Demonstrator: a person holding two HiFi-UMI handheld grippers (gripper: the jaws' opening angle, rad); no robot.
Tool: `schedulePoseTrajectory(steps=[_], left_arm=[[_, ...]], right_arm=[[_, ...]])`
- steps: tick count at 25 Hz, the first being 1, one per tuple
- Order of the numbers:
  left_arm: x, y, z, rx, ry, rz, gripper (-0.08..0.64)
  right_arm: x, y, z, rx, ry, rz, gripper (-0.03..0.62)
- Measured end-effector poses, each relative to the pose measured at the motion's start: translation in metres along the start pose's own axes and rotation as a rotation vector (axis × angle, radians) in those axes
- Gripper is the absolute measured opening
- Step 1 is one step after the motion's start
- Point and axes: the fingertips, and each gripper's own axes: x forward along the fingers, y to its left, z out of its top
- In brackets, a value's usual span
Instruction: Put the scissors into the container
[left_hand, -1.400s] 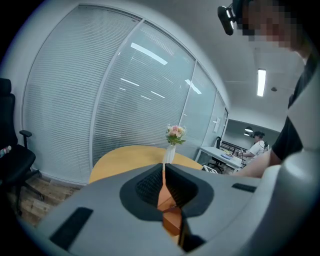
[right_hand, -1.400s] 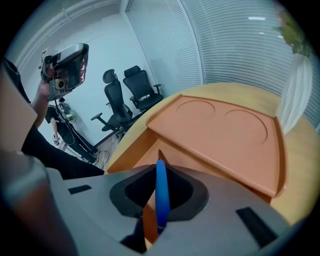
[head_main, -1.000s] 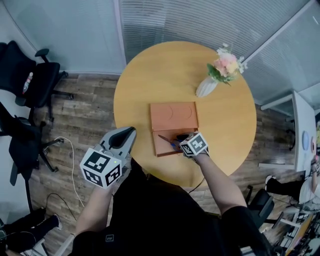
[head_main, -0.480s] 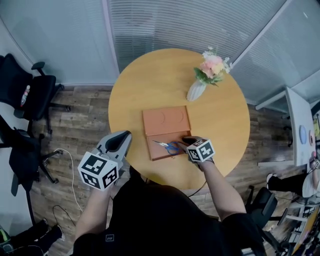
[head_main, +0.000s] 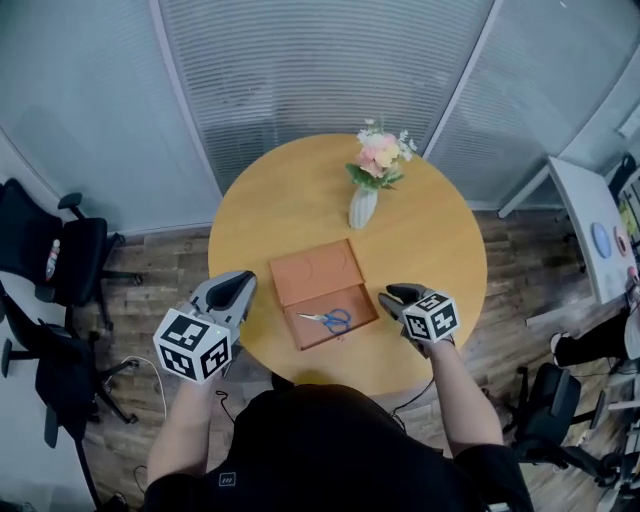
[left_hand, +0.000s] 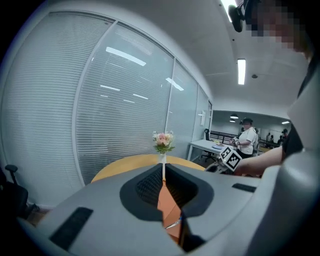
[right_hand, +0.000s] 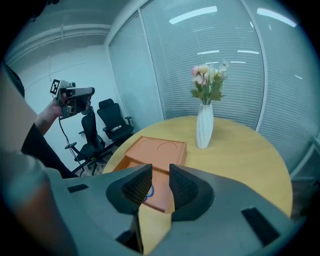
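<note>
The blue-handled scissors (head_main: 328, 319) lie flat in the near compartment of the orange container (head_main: 312, 268) on the round yellow table (head_main: 440, 250). My right gripper (head_main: 393, 296) hovers just right of the container, open, with nothing between its fingers. In the right gripper view the container (right_hand: 157, 150) lies ahead, and a blue handle of the scissors (right_hand: 150, 191) shows between the jaws of the right gripper (right_hand: 156, 175). My left gripper (head_main: 238, 285) hangs at the table's left edge, shut and empty. In the left gripper view, that gripper (left_hand: 163, 172) shows only a thin slit with the container (left_hand: 167, 202) behind.
A white vase of pink flowers (head_main: 363, 205) stands on the table behind the container. Black office chairs (head_main: 70, 250) stand on the wooden floor at left. Glass walls with blinds curve round the back. A white desk (head_main: 590, 230) is at right. A person (left_hand: 246, 142) stands far off.
My right gripper let go of the scissors in the container and drew back to the right. The head view has pulled back; the left gripper stays at the table's left edge.
</note>
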Motion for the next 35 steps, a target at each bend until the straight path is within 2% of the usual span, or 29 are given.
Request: schedulePoseTrajectory(steps=[5, 6, 8, 10, 14, 20, 23, 26, 30, 35], left_arm=[[0.013, -0.012, 0.031, 0.088, -0.007, -0.072, 0.026], [0.015, -0.015, 0.036, 0.099, -0.016, -0.085, 0.026], [0.020, -0.020, 0.046, 0.118, -0.032, -0.107, 0.026], [0.025, -0.023, 0.055, 0.133, -0.051, -0.119, 0.026], [0.038, -0.027, 0.068, 0.170, -0.095, -0.115, 0.026], [0.050, -0.038, 0.079, 0.194, -0.141, -0.113, 0.026], [0.046, -0.038, 0.084, 0.174, -0.170, -0.110, 0.026], [0.044, -0.032, 0.090, 0.176, -0.186, -0.084, 0.026], [0.040, -0.025, 0.093, 0.170, -0.197, -0.060, 0.026], [0.042, -0.022, 0.099, 0.189, -0.190, -0.069, 0.026]], right_arm=[[-0.020, 0.028, 0.051, -0.117, -0.135, 0.064, 0.109], [-0.027, 0.033, 0.062, -0.148, -0.169, 0.060, 0.109], [-0.043, 0.030, 0.086, -0.188, -0.230, -0.007, 0.098], [-0.061, 0.023, 0.110, -0.178, -0.305, -0.067, 0.091], [-0.089, 0.035, 0.154, -0.110, -0.504, -0.033, 0.075], [-0.122, 0.060, 0.195, -0.195, -0.697, -0.103, 0.049], [-0.144, 0.071, 0.204, -0.189, -0.798, -0.115, 0.041], [-0.157, 0.074, 0.206, -0.182, -0.847, -0.130, 0.038], [-0.163, 0.076, 0.205, -0.192, -0.859, -0.155, 0.035], [-0.151, 0.078, 0.215, -0.209, -0.839, -0.110, 0.035]])
